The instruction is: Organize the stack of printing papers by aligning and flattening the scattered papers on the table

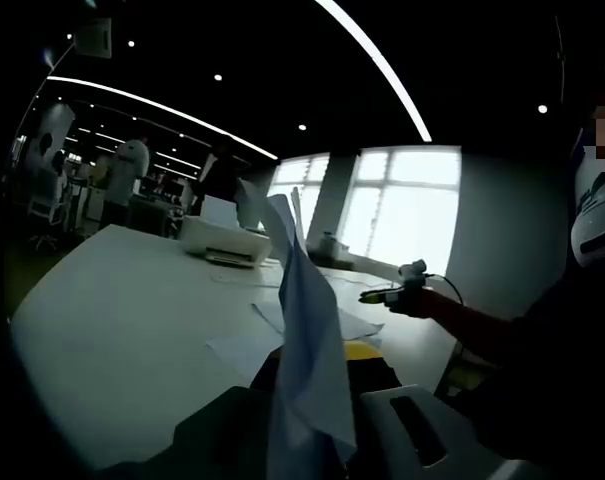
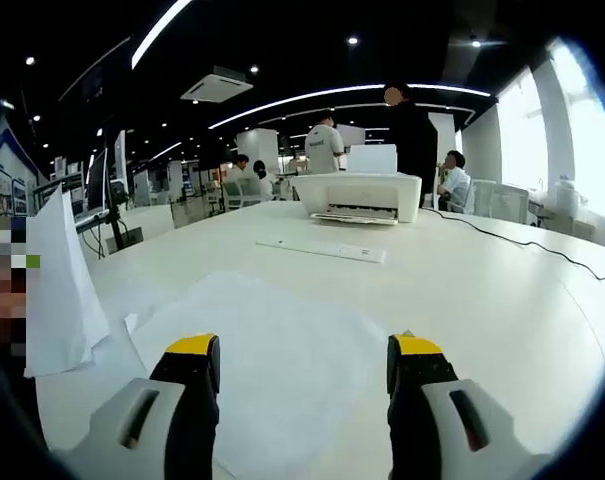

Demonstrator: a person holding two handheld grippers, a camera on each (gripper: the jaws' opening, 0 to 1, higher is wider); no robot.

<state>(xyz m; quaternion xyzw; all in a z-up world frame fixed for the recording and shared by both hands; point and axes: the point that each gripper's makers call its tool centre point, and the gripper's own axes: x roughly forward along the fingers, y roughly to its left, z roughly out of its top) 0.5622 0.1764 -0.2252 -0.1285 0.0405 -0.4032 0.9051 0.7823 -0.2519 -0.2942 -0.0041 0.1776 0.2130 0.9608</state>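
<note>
White paper (image 1: 307, 350) pinched upright in left gripper (image 1: 327, 440), right gripper (image 2: 302, 375) spread above flat sheets (image 2: 272, 340)

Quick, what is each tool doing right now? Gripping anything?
Left tool: shut on a sheet of paper, lifted up off the table.
Right tool: open, holding nothing, hovering above flat papers.

White paper sheet (image 1: 302, 340) lifted upright, crumpled; other papers (image 2: 272, 340) lie flat, scattered on table (image 2: 482, 290).
</note>
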